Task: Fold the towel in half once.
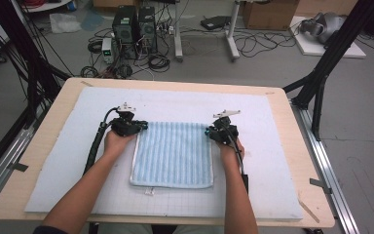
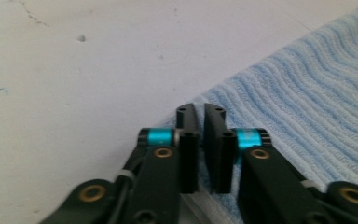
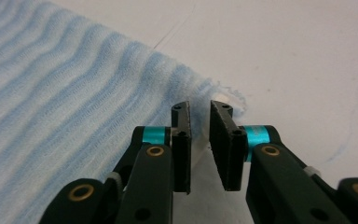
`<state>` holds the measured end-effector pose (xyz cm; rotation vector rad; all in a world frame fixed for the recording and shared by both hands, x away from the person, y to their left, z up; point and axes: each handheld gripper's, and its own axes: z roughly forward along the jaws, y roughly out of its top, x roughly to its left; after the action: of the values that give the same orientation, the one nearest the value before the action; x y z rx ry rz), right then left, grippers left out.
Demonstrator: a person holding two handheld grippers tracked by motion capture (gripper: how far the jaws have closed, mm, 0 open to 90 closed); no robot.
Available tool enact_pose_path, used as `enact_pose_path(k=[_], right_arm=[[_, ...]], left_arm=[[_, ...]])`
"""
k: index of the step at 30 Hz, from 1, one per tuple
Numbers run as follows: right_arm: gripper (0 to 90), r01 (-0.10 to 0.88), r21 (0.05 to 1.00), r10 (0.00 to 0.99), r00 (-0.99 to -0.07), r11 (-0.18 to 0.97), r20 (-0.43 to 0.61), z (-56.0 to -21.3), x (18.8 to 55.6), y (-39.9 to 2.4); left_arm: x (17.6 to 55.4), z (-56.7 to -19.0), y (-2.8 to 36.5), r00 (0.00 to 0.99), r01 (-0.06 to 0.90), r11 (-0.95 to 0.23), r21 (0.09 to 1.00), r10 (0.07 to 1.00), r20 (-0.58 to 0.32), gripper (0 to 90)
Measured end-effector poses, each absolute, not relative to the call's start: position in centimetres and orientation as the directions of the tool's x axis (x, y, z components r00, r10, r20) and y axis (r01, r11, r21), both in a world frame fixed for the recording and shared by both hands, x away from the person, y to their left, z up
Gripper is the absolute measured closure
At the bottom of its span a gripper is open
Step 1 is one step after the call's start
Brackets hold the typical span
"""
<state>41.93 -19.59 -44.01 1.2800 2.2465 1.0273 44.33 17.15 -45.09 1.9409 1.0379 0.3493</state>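
From my remote station: a towel (image 1: 173,153) lies on a mat (image 1: 53,161) covering the table (image 1: 44,139), my left gripper (image 1: 137,126) at its far-left corner, my right gripper (image 1: 210,131) at its far-right corner.

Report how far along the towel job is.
Done: the blue striped towel lies flat on the white mat. In hand: the left gripper and right gripper sit at its two far corners, jaws narrowly apart, no cloth visibly clamped. Left: grasping the corners and, probably, folding.
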Motion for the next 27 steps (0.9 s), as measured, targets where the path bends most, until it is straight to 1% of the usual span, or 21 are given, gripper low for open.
enact_pose_path(k=[1,3,5,7,9,10,11,13,15,17,18,20,22,27], right_arm=[[75.3,0.581,0.747,0.847,-0.53,0.322,0.048,-43.8,41.8,-19.9],[72.6,0.565,0.768,0.844,-0.532,0.302,0.06,-43.4,41.3,-20.5],[68.3,0.55,0.781,0.843,-0.535,0.296,0.057,-42.9,40.8,-21.0],[59.9,0.526,0.802,0.846,-0.531,0.282,0.051,-42.4,40.0,-21.7],[46.1,0.518,0.819,0.849,-0.523,0.245,0.077,-41.8,39.2,-22.5],[44.3,0.521,0.822,0.85,-0.52,0.231,0.091,-41.6,39.0,-22.8],[41.2,0.505,0.834,0.847,-0.523,0.222,0.091,-41.1,38.4,-23.2],[34.4,0.47,0.858,0.847,-0.524,0.206,0.084,-40.5,37.4,-23.8],[22.4,0.457,0.863,0.863,-0.503,0.215,0.051,-40.1,36.6,-24.3],[17.1,0.447,0.867,0.873,-0.487,0.222,0.027,-39.8,36.0,-24.8],[15.4,0.439,0.871,0.875,-0.484,0.222,0.021,-39.7,35.7,-25.0],[11.7,0.437,0.869,0.876,-0.483,0.231,0.01,-39.6,35.2,-25.6],[11.7,0.427,0.874,0.87,-0.493,0.231,0.011,-39.6,34.6,-26.2],[11.5,0.429,0.868,0.854,-0.52,0.248,0.013,-40.0,33.5,-27.2]], left_arm=[[44.3,-45.0,17.2,0.613,0.523,-0.255,0.814,0.775,-0.152,65.4],[44.1,-44.7,17.5,0.622,0.506,-0.235,0.83,0.766,-0.162,54.7],[43.8,-44.2,17.9,0.629,0.484,-0.191,0.854,0.755,-0.188,46.5],[43.3,-43.8,18.1,0.638,0.451,-0.164,0.877,0.746,-0.189,36.1],[42.5,-43.3,18.2,0.664,0.42,-0.143,0.896,0.721,-0.196,27.7],[42.2,-43.0,18.3,0.677,0.411,-0.134,0.902,0.707,-0.203,24.3],[41.8,-42.6,18.3,0.688,0.397,-0.127,0.909,0.696,-0.204,20.0],[41.2,-42.2,18.5,0.709,0.36,-0.116,0.926,0.679,-0.191,19.0],[40.6,-41.7,18.8,0.722,0.336,-0.11,0.935,0.668,-0.181,20.0],[40.2,-41.4,19.1,0.728,0.332,-0.102,0.938,0.66,-0.186,20.3],[40.0,-41.3,19.2,0.731,0.333,-0.096,0.938,0.655,-0.192,19.7],[39.5,-41.1,19.3,0.737,0.312,-0.099,0.945,0.652,-0.175,19.4],[39.0,-41.1,19.5,0.743,0.306,-0.112,0.945,0.649,-0.164,19.8],[38.4,-41.0,20.5,0.727,0.316,-0.092,0.944,0.663,-0.179,20.4]])
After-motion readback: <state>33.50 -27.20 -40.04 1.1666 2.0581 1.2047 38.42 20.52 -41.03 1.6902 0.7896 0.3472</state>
